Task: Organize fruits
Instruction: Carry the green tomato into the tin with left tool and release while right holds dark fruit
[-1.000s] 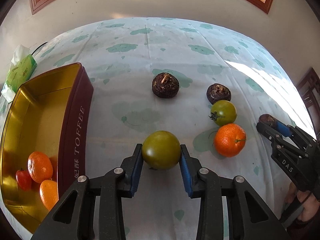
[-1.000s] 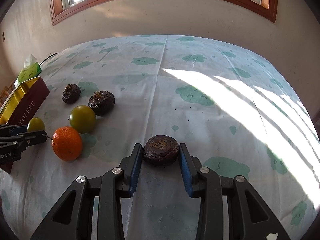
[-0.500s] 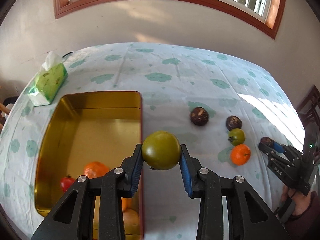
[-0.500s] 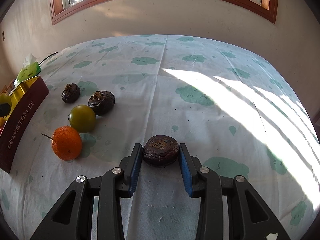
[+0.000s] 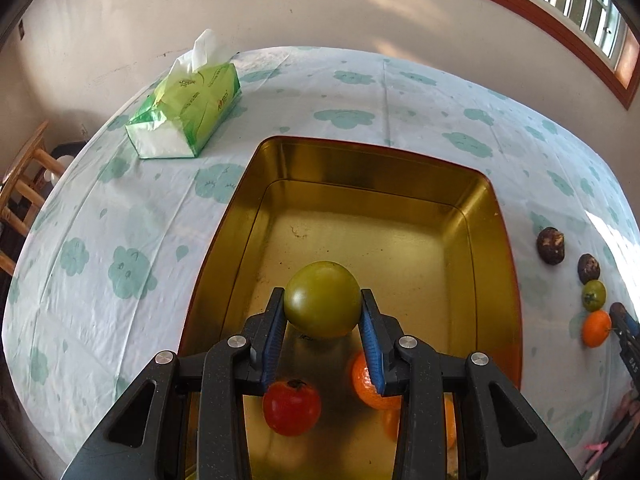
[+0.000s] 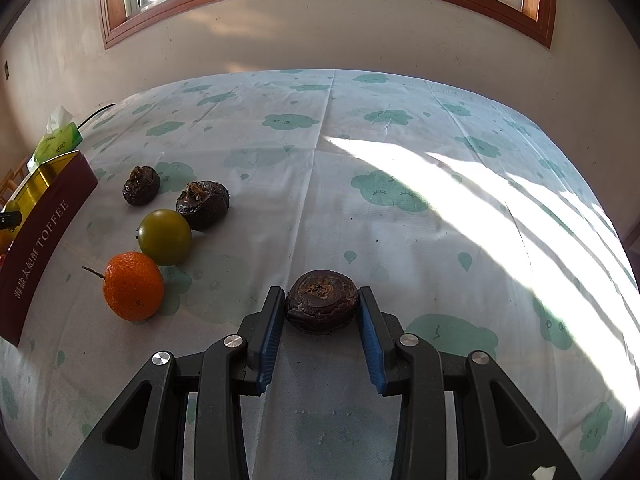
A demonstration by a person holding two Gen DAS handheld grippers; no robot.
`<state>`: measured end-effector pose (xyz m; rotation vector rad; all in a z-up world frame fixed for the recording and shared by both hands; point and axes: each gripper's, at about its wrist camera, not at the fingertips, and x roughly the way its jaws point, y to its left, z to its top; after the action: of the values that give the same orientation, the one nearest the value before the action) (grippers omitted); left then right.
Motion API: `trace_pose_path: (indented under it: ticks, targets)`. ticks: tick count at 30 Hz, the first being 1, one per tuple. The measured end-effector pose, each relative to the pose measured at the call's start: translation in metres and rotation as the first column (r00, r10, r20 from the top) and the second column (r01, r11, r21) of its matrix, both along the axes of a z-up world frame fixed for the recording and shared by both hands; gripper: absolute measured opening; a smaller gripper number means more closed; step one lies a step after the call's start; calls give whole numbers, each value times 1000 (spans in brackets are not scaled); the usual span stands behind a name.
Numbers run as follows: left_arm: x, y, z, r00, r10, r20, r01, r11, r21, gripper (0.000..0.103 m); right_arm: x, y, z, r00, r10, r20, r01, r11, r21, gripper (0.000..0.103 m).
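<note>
- Two grippers are loaded: the left gripper [image 5: 322, 320] is clamped on a green tomato [image 5: 322, 299] at the centre of the left wrist view, and the right gripper [image 6: 322, 320] is clamped on a dark wrinkled fruit [image 6: 322, 302] at the lower centre of its own view.
- The green tomato, a second ago over the cloth beside the tin, is now carried above the gold interior of the toffee tin [image 5: 400, 184], which fills the middle of the frame.
- Below the blue pads [image 5: 272, 332], a red tomato [image 5: 292, 406] and oranges [image 5: 370, 384] are seen lying in the tin's lower part.
- The carry is judged nearly finished; release into the bare gold floor is what remains.
- The right gripper has been kept in place, its fruit at or just above the tablecloth [image 6: 400, 152]; contact cannot be told.
- At the left of the right wrist view, an orange [image 6: 133, 286], a second green tomato [image 6: 165, 237] and two dark fruits [image 6: 203, 205] are left outside the tin.
</note>
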<state>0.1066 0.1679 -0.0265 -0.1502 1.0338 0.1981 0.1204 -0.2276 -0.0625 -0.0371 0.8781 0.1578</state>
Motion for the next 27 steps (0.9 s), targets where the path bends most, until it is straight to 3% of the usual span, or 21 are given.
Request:
trace_pose_path:
  ticks: [8, 27]
  targets:
    - [6, 1, -17, 998, -19, -57, 18, 1000, -19, 36, 0, 0, 0, 1000, 0, 0, 0, 1000, -1, 35]
    - [12, 3, -21, 998, -21, -67, 21, 1000, -9, 39, 0, 0, 0, 1000, 0, 0, 0, 1000, 1, 35]
